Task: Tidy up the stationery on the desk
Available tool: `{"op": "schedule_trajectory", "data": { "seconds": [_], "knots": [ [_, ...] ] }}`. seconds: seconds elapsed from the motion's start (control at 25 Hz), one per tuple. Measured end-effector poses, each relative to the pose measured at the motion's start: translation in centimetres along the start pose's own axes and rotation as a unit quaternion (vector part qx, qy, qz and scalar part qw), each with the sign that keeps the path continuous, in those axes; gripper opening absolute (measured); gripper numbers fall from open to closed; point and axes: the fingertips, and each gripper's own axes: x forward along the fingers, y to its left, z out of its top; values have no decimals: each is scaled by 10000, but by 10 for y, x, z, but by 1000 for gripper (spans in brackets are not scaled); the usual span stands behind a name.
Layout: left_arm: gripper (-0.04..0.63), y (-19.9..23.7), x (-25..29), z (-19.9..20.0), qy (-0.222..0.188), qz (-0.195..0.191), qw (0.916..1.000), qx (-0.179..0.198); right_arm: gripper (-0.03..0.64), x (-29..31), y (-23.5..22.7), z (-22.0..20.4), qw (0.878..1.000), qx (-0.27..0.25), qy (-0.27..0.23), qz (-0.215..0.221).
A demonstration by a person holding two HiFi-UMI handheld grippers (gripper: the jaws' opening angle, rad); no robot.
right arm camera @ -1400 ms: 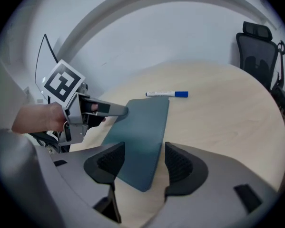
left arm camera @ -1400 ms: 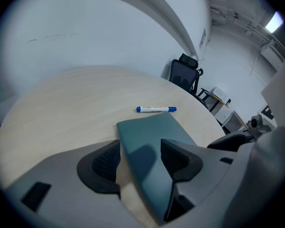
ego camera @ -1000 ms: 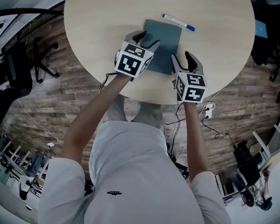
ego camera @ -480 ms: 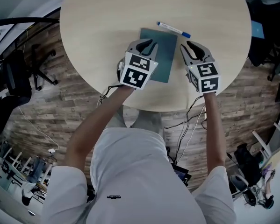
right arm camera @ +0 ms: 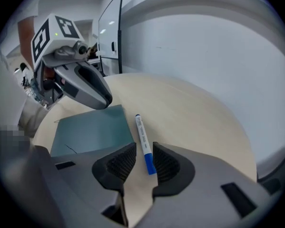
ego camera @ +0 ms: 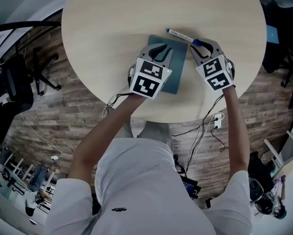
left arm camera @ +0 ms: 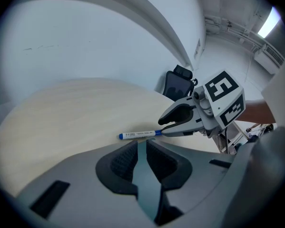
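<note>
A teal notebook [ego camera: 178, 62] lies on the round pale wooden table [ego camera: 112, 23]. My left gripper [ego camera: 158, 49] is shut on its near part; in the left gripper view the cover [left arm camera: 143, 175] shows as a thin strip pinched between the pads. A white pen with a blue cap [ego camera: 180, 35] lies just beyond the notebook's far right corner. My right gripper [ego camera: 203, 45] is open, and the pen's blue cap end [right arm camera: 149, 163] lies on the table between its pads, with a gap on the left side. The notebook [right arm camera: 92, 129] sits left of that pen.
The table's near edge runs just below both grippers. On the wooden floor underneath are cables and a white power strip [ego camera: 217, 121]. A black office chair [ego camera: 19, 67] stands to the left, and dark furniture with a blue item [ego camera: 272, 32] is at the right.
My right gripper has moved from the table's near edge forward to the pen and now straddles its blue end. The left gripper has stayed on the notebook.
</note>
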Motion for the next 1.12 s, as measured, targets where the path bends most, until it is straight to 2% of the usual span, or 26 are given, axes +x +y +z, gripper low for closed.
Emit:
{"op": "schedule_trajectory", "data": {
  "seconds": [0.32,0.6,0.64,0.96,1.12],
  "knots": [
    [69,4,7,-1,44,-80,9998,181,123,27,-4,-10,9945,-893,469,265],
    [69,3,11,-2,106,-159,9996,196,120,39,-4,-24,9865,-1270,941,417],
    [69,1,12,-3,107,-172,9996,188,102,40,-5,-26,9862,-1273,979,413],
    [69,-4,10,-8,120,-228,9995,155,89,32,-4,-22,9939,-769,755,227],
    [69,-8,4,-9,114,-228,9995,199,87,21,1,-18,9985,-56,513,156]
  ]
}}
